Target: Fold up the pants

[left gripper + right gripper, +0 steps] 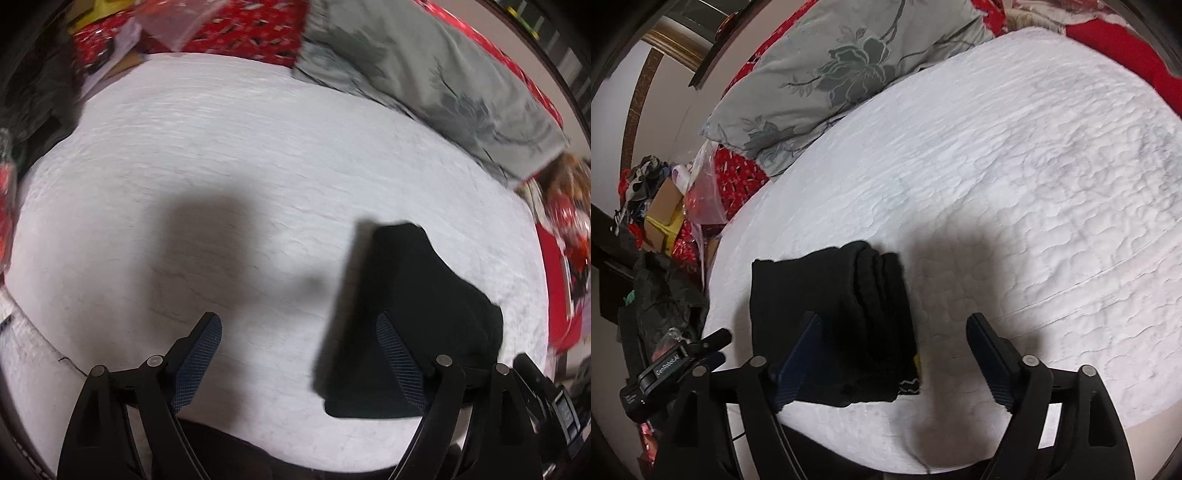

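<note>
White quilted bed cover (997,166) is filling both views, with a grey floral pillow (831,70) lying along its far edge and red patterned bedding and clutter crowding the sides.

- Pants (831,321): black, lying as a compact stacked bundle on the cover near your edge of the bed. Several layered fold edges are showing along its right side in the right wrist view. In the left wrist view the same bundle (410,321) is sitting to the right of centre.
- Left gripper (299,358): you are holding its jaws wide apart with nothing between the pads; only bare cover is lying under the gap, and the bundle is showing behind the right finger.
- Right gripper (890,354): jaws also standing wide apart, gripping nothing; the bundle's right part is lying below the gap, not pinched.

Step, as I am judging it: folding is looking finished, or very nearly, and you are letting go. Next move is probably calling for a check on the loose lower corner, where a patterned trim (909,386) is peeking out, or simply clearing both grippers away without dragging the stack.
</note>
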